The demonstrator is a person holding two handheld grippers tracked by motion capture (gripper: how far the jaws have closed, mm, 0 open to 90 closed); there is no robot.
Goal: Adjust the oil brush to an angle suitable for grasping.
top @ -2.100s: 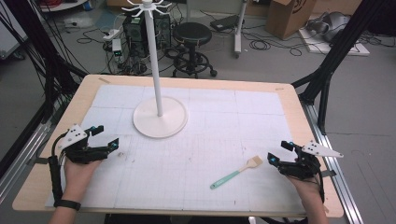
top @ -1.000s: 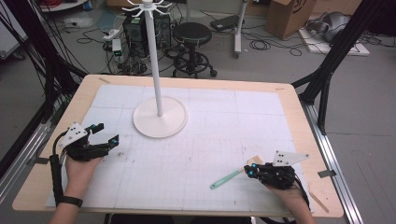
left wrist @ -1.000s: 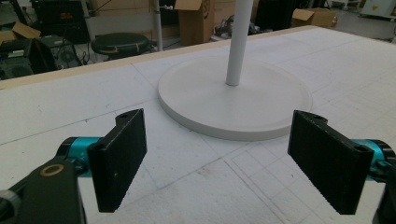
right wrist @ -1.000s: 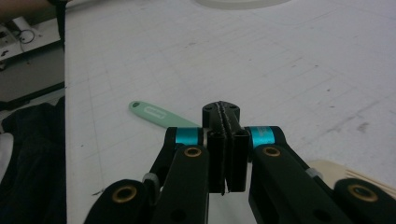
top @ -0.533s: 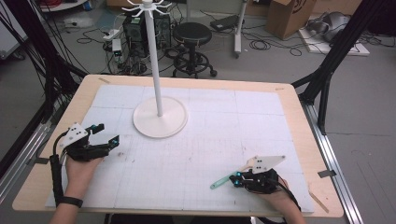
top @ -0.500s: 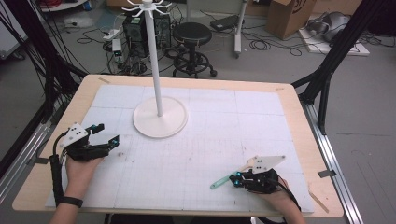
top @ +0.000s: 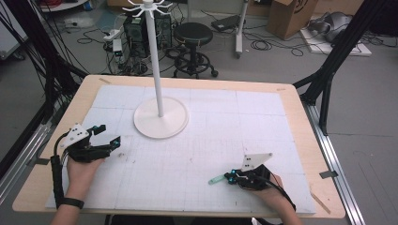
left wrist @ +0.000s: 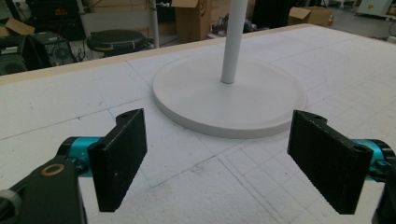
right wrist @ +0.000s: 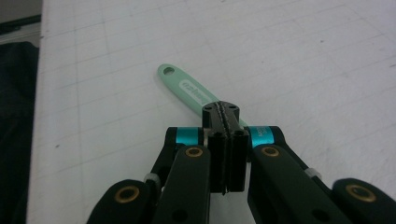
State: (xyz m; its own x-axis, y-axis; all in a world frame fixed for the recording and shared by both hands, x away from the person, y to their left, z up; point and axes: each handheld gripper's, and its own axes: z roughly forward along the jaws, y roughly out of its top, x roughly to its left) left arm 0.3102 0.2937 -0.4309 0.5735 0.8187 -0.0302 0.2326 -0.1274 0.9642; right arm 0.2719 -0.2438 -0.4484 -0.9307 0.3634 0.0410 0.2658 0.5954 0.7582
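Observation:
A mint-green spatula handle [right wrist: 187, 86] lies flat on the white gridded mat [top: 211, 140] near the front right. Its free end [top: 216, 179] pokes out to the left of my right gripper [top: 230, 178]. In the right gripper view that gripper [right wrist: 223, 109] is shut, its jaws pressed together right over the handle, which runs on underneath them; the spatula's head is hidden. My left gripper [top: 109, 134] stands open at the mat's left, and between its wide-apart jaws [left wrist: 219, 158] there is nothing but mat.
A white stand rises from a round base [top: 161, 123] at the mat's middle back, just beyond my left gripper; its pole [left wrist: 232, 42] goes up out of the left gripper view. The wooden table edge [top: 324, 183] lies close to my right hand.
My right gripper has travelled left and toward the front edge, from beside the spatula to on top of its handle, and now covers the head. The left gripper has stayed put.

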